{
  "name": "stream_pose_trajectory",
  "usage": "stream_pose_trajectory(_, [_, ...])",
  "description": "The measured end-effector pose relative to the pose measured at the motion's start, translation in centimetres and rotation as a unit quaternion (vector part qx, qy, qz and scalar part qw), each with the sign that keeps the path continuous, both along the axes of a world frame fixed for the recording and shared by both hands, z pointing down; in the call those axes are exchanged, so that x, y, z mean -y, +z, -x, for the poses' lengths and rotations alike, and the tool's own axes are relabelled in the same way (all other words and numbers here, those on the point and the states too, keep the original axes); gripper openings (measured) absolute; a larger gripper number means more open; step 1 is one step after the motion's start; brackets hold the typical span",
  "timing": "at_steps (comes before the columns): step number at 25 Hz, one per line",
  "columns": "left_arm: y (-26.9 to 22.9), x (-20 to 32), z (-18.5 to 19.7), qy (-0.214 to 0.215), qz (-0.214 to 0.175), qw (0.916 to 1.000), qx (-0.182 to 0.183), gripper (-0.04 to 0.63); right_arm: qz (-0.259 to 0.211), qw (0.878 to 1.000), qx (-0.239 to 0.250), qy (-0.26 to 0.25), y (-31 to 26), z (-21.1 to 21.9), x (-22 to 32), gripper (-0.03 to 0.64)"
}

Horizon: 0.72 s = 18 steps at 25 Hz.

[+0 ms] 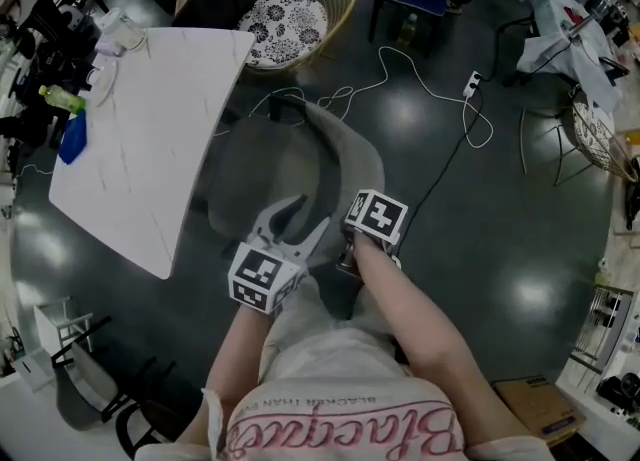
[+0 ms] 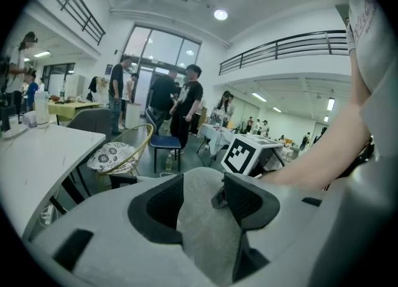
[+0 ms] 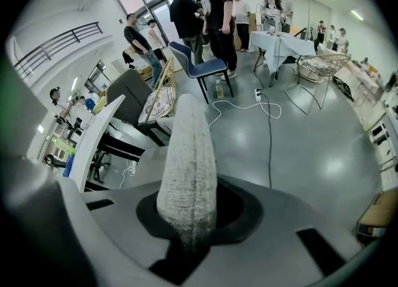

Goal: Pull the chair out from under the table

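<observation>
Against the edge of the white desk [image 1: 150,129] stands the grey upholstered chair [image 1: 262,164], backrest toward the person. The right tool [image 3: 186,212] is clamped on the backrest's top rim; the left tool [image 2: 202,203] straddles that rim, jaws apart.

The head view looks steeply down from above the person, taking in the grey chair [image 1: 345,154], the white surface [image 1: 150,139] at left and the dark floor [image 1: 500,209]. The left gripper view sits close behind its jaws and faces almost level over the chair's back toward the far hall. The right gripper view, equally close, tilts down along the chair's back edge. All three share that back and the far wicker seat [image 1: 290,19].
</observation>
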<state>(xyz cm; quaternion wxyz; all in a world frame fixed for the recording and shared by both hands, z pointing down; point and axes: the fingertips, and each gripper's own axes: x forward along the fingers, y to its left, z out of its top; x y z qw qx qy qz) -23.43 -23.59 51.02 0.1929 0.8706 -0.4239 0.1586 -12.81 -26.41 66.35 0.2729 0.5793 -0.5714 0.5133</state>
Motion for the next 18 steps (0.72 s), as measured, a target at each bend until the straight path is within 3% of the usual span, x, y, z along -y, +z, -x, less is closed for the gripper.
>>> stream_pose_trajectory(10, [0.6, -0.9, -6.0, 0.020, -0.002, 0.9997, 0.010, 0.189, 0.004, 1.000, 0.003, 0.025, 0.0, -7.6, -1.8, 0.064])
stream_pose_trajectory(12, [0.7, -0.9, -7.7, 0.017, -0.005, 0.9997, 0.016, 0.150, 0.004, 1.000, 0.003, 0.027, 0.0, -9.4, -2.0, 0.064])
stream_pose_trajectory(15, [0.9, -1.0, -10.2, 0.009, -0.011, 0.9996, 0.023, 0.037, 0.007, 1.000, 0.005, 0.024, 0.1, -11.8, -2.3, 0.064])
stream_pose_trajectory(18, [1.5, -1.5, -13.0, 0.006, -0.008, 0.9992, 0.040, 0.006, 0.010, 1.000, 0.006, 0.020, 0.1, -14.0, -2.7, 0.064])
